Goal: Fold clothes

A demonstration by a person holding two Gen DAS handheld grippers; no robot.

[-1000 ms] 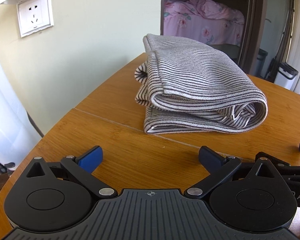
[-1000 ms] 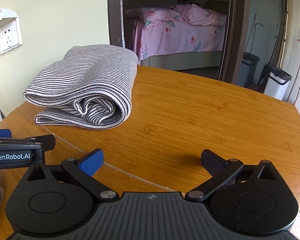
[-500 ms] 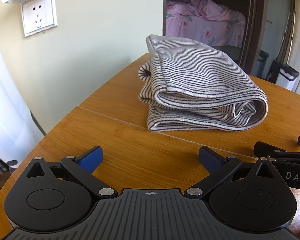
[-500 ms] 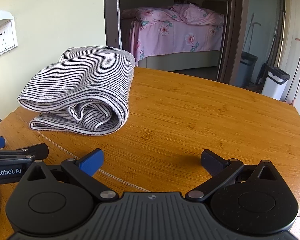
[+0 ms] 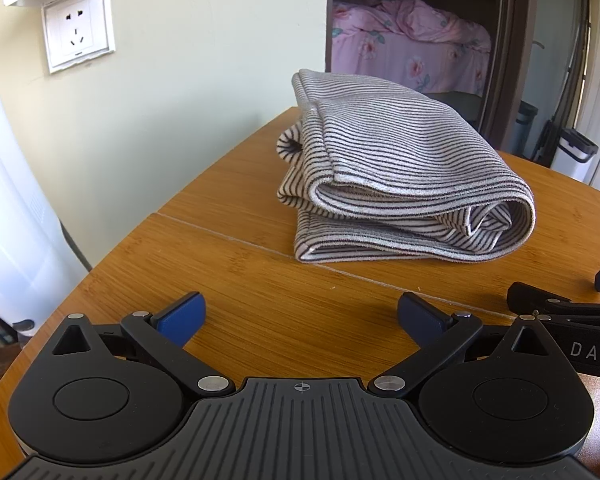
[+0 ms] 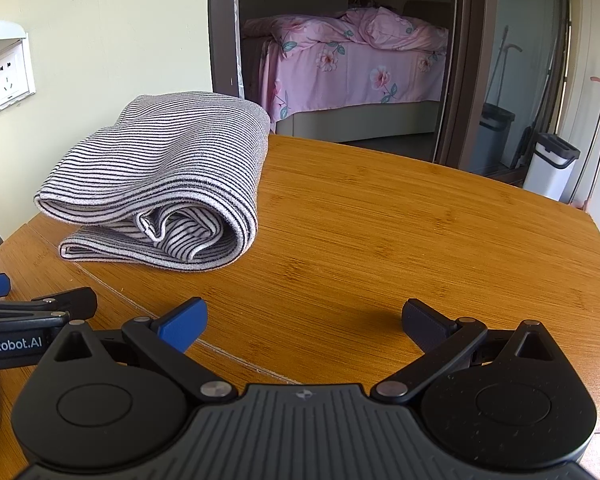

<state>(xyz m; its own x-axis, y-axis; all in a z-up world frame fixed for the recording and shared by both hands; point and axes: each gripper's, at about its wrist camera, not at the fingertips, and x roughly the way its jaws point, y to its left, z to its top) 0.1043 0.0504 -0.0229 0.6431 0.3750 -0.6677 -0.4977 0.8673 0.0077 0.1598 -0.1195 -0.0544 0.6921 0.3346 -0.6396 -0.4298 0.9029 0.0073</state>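
Cloth first: we see a striped garment folded into a thick bundle, lying on the wooden surface ahead of both sets of jaws and touching neither. In the left wrist view it sits beyond the left gripper, a little to the right of the middle line, with bare wood between it and the blue fingertips. In the right wrist view the same bundle lies up and to the left of the right gripper, well clear of it. Its rolled edge faces us, with loose inner layers tucked inside the curl.

Both sets of jaws stand wide apart and hold nothing. The two grippers sit side by side near the close edge of the surface; we catch part of the right one at the right margin of the left view, and part of the left one at the left margin of the right view.

The surface is warm bamboo-toned wood with a seam running across it just in front of the garment. Behind it we see a pale wall with a white socket, and an open doorway onto a bed with pink floral bedding.

To the right of the doorway stands a white bin with a dark rim; we cannot tell what is in it.
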